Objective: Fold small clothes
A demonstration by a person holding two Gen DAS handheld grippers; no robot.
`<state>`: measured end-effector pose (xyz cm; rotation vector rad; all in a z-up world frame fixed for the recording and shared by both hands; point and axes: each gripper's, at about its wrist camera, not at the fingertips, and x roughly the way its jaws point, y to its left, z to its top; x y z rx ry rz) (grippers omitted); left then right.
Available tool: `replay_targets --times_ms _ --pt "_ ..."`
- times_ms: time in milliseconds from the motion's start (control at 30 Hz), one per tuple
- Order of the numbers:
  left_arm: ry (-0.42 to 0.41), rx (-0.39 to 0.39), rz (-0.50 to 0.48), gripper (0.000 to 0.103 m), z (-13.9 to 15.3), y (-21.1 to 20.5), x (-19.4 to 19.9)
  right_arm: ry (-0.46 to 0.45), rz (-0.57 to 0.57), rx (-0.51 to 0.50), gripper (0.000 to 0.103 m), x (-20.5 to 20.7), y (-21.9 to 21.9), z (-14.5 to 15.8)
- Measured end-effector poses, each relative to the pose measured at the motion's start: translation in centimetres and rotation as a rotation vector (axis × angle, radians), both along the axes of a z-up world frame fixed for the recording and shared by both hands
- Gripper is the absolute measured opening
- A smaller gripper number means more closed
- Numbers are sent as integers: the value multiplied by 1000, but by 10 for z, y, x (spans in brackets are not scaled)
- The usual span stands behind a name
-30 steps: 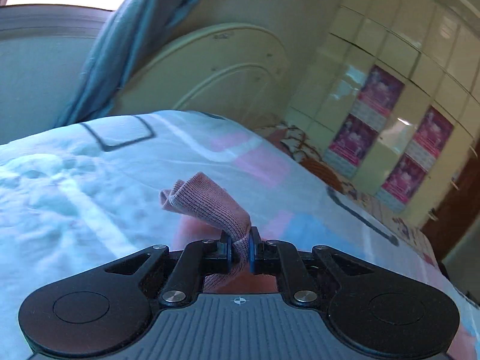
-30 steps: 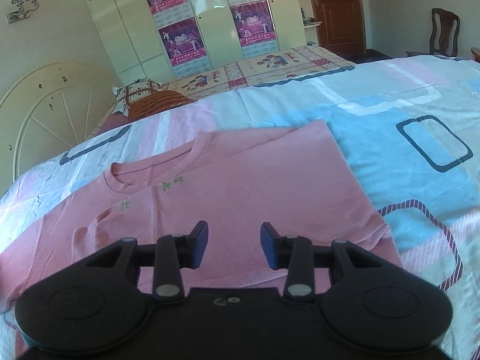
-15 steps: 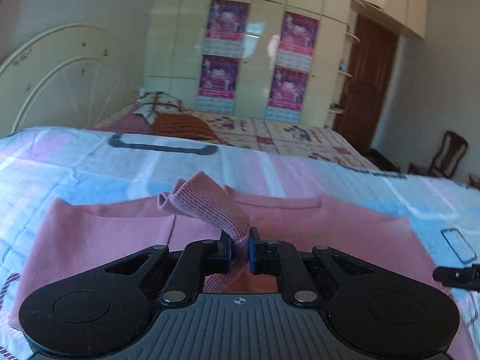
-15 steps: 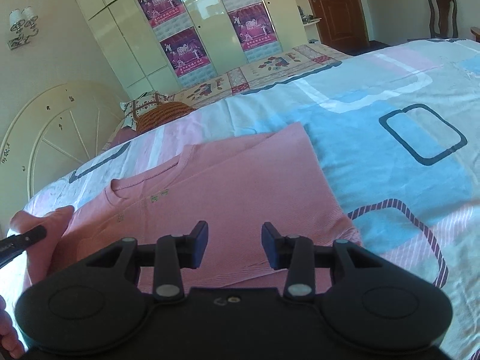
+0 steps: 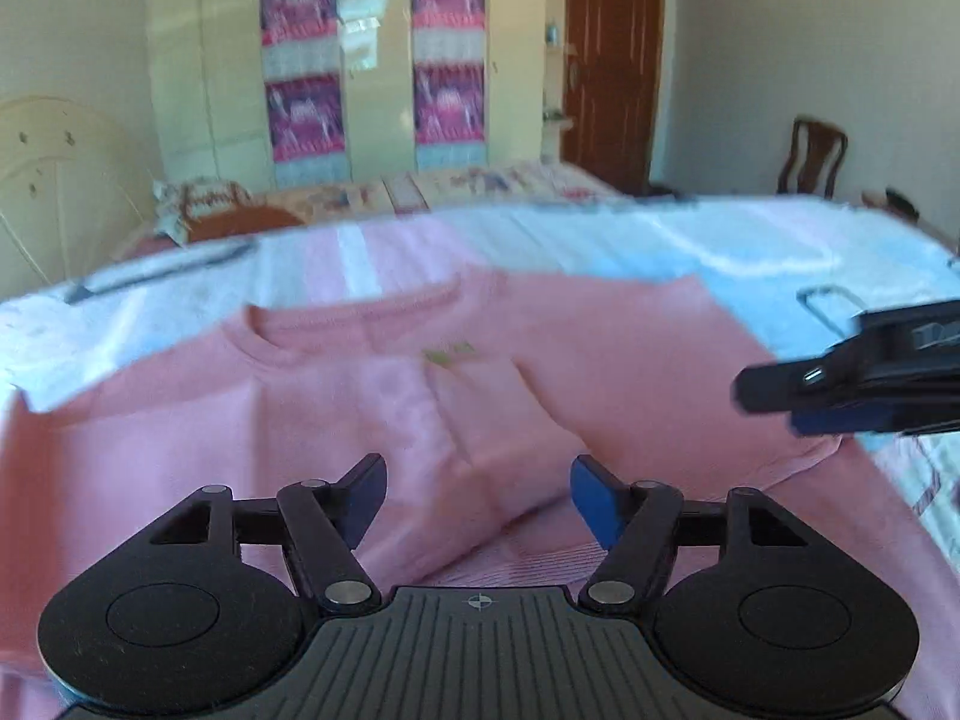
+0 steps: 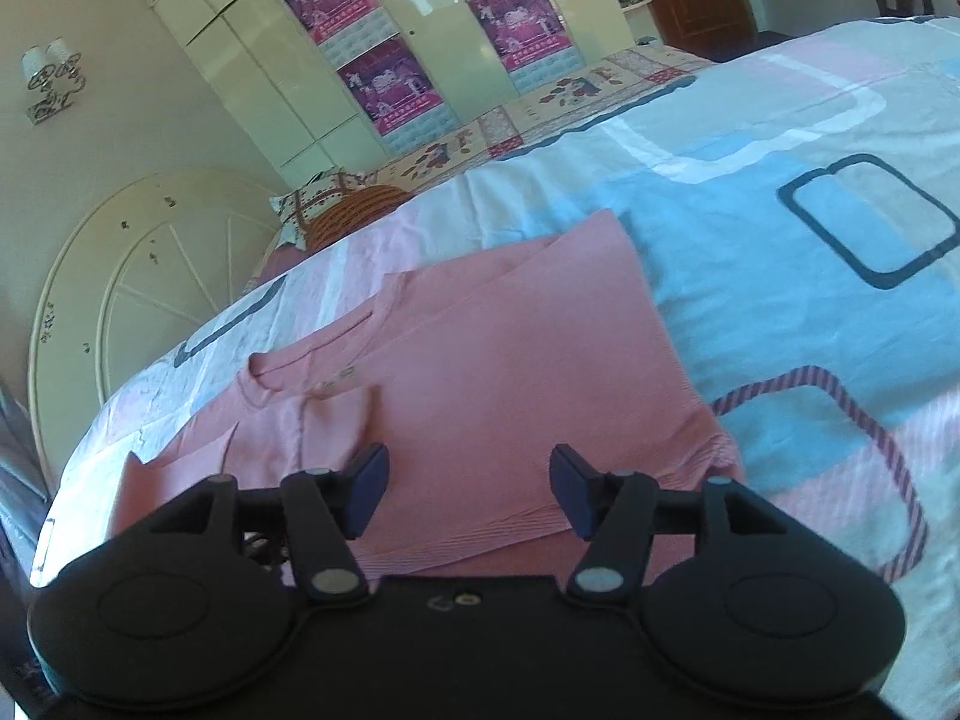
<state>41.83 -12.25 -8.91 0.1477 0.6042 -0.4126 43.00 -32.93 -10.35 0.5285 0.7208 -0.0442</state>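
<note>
A small pink long-sleeved top point(image 5: 600, 360) lies flat on the bed, neckline toward the far side; it also shows in the right wrist view point(image 6: 510, 372). One sleeve point(image 5: 480, 420) lies folded across the chest. My left gripper point(image 5: 477, 495) is open and empty, just above the top's near part. My right gripper point(image 6: 468, 489) is open and empty over the hem; its fingers point(image 5: 840, 384) enter the left wrist view from the right.
The bed has a blue, pink and white patterned cover point(image 6: 810, 228). A cream headboard point(image 6: 132, 288) and a pillow point(image 6: 336, 204) are at the left. Wardrobes with posters point(image 5: 372, 72), a brown door point(image 5: 612, 54) and a chair point(image 5: 813, 156) stand behind.
My left gripper has opened and let go of the pink sleeve, which now lies across the chest. My right gripper has opened wider and moved closer over the hem.
</note>
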Motion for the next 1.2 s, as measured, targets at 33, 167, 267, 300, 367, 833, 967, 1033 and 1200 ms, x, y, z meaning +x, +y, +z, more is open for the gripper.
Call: replay_targets --times_ms 33,167,267,300,367,833,967,1033,1200 --pt "-21 -10 21 67 6 16 -10 0 24 3 59 5 6 -1" --pt "-56 3 178 67 11 104 -41 23 97 18 58 27 31 -14" --pt "-25 95 328 67 -4 173 -45 52 124 34 56 41 43 -26" --pt "7 114 370 67 -11 192 -44 57 127 41 56 44 46 -29" --pt "47 138 425 67 -21 217 -40 52 137 40 52 51 53 -30" --pt "70 153 388 9 -44 218 10 -263 203 -329 9 20 86 57" --pt "71 170 375 9 -43 214 18 -18 165 -325 8 36 59 4" --pt "74 170 370 9 -43 212 28 -17 148 -322 8 33 56 -5" --pt "74 174 365 9 -43 212 29 -36 126 -298 8 28 59 -2"
